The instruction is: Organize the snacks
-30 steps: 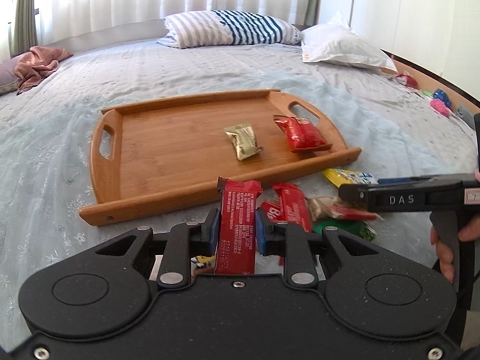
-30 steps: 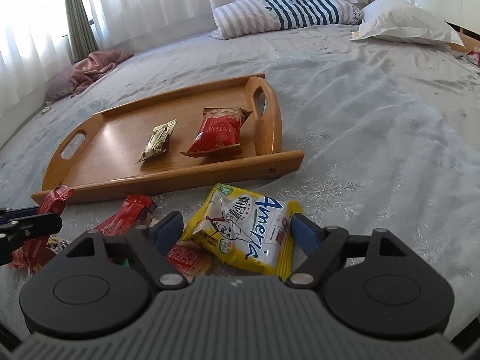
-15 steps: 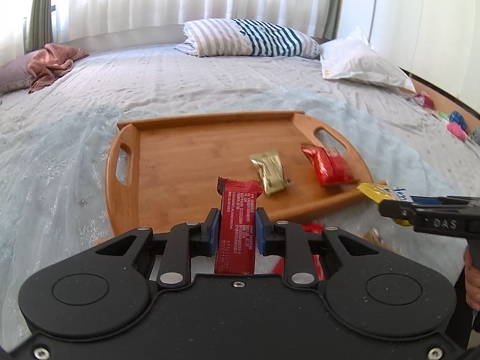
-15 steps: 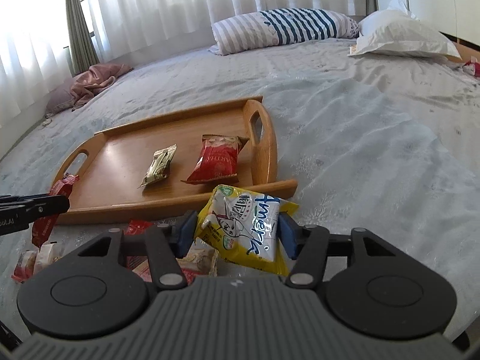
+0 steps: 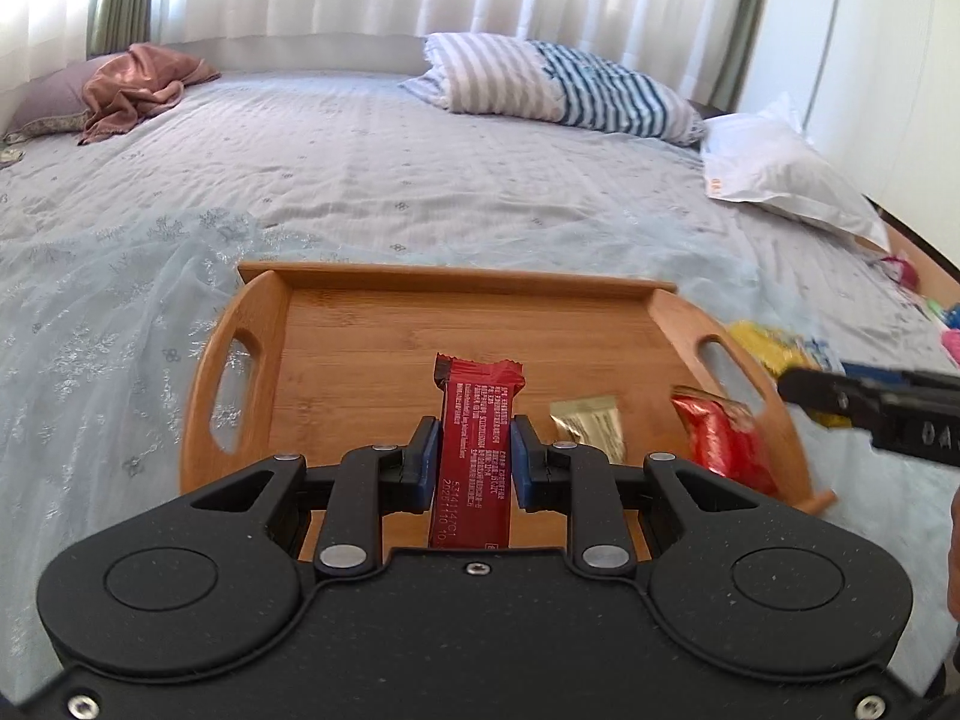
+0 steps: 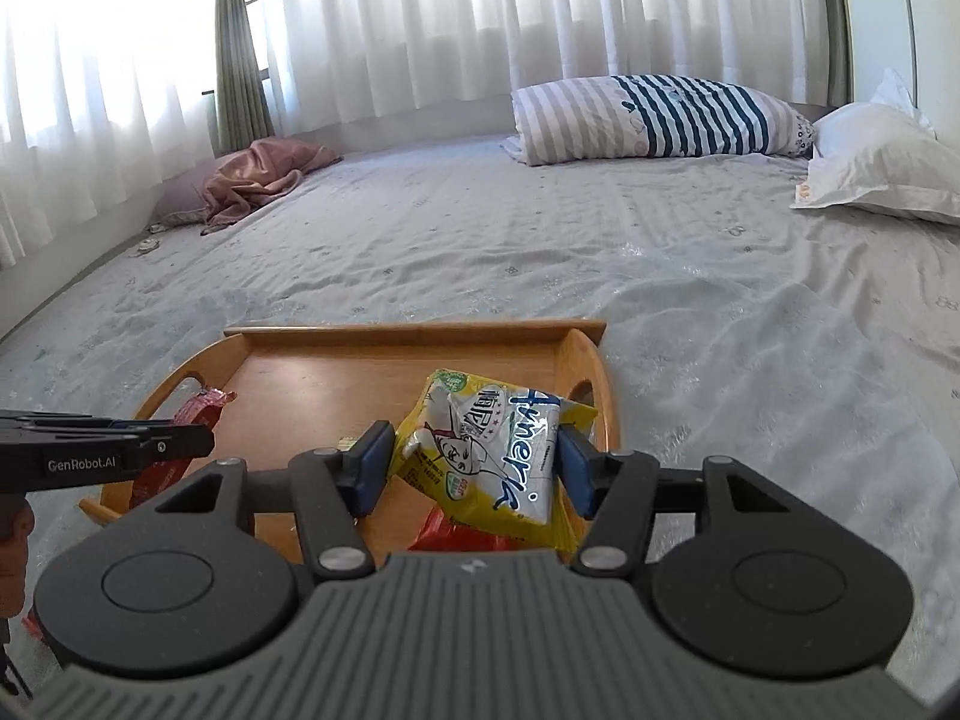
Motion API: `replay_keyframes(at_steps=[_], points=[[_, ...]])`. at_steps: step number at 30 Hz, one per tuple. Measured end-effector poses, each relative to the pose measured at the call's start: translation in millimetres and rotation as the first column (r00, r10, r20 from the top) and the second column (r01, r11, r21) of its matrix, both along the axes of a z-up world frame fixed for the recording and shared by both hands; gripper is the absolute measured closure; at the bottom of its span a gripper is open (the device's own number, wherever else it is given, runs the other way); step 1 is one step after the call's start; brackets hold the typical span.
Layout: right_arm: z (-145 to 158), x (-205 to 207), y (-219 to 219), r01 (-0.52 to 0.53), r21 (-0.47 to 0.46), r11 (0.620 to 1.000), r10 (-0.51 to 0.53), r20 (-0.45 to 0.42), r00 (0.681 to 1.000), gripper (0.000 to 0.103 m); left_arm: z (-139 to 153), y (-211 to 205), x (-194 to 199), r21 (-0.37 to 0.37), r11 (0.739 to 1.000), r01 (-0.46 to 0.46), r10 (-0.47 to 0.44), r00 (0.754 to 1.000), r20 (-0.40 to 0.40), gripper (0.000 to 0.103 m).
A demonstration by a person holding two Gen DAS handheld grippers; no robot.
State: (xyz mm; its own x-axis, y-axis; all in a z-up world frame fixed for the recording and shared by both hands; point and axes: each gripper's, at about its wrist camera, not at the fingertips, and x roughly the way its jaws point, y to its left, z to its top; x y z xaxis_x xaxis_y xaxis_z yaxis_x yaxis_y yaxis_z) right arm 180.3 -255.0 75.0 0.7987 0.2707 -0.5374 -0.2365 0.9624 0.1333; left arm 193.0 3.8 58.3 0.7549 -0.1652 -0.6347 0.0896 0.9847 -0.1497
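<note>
The left claw (image 5: 471, 456) pinches a long red snack bar with white print (image 5: 477, 444) across its narrow width, the blue pads pressed against both long edges so the bar stands upright and juts forward beyond the fingertips. Gripped low like this, most of the bar's length is free ahead of the claw, which should let it be laid flat once lowered. Directly ahead of and below this claw lies the rectangular bamboo tray with cut-out handles (image 5: 258, 324), resting on the pale blue bed cover (image 5: 420, 180). The bar hangs over the tray's bare left-centre floor, seemingly aimed there because the ground to the claw's right is taken: a small gold foil packet (image 5: 591, 426) lies just right of the pads, and a shiny red wrapped snack (image 5: 723, 441) lies further right, near the tray's handle.

The right claw (image 6: 474, 468) clamps a yellow and white crinkly snack bag with blue lettering (image 6: 492, 450) by its two sides, its fingers set wider to suit the broader pack. The bag bulges between the pads and tilts, so the hold looks soft. It hangs over the right end of the tray, with the red snack partly visible beneath it. A drop there would probably cover that snack, so a spot further ahead of the claw seems wiser.

Each claw shows at the edge of the other's view, side by side and apart.
</note>
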Motion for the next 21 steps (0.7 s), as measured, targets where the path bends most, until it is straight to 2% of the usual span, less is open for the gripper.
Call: replay_keyframes(at_steps=[3,9,15,21], points=[[-5.4,32.5,4.7,-0.023,-0.014,1.000,0.023,-0.022,0.999,0.042,-10.6,-5.9,14.6,0.007,1.000,-0.020,0.020,1.000,-0.024,0.080],[-24.9,81.1,12.1,-0.050,0.023,0.998,0.052,-0.096,0.994,0.042,-26.7,-15.6,29.4,0.019,0.999,-0.033,0.034,0.998,-0.047,0.080],[-40.7,99.2,23.6,-0.069,-0.038,0.997,0.065,-0.118,0.991,0.041,-33.7,-22.9,34.6,0.038,0.999,-0.037,0.038,0.998,-0.046,0.080],[-51.4,103.4,25.8,-0.075,-0.042,0.996,0.068,-0.138,0.988,0.041,-38.9,-30.4,35.8,0.039,0.999,-0.027,0.029,0.998,-0.050,0.080]])
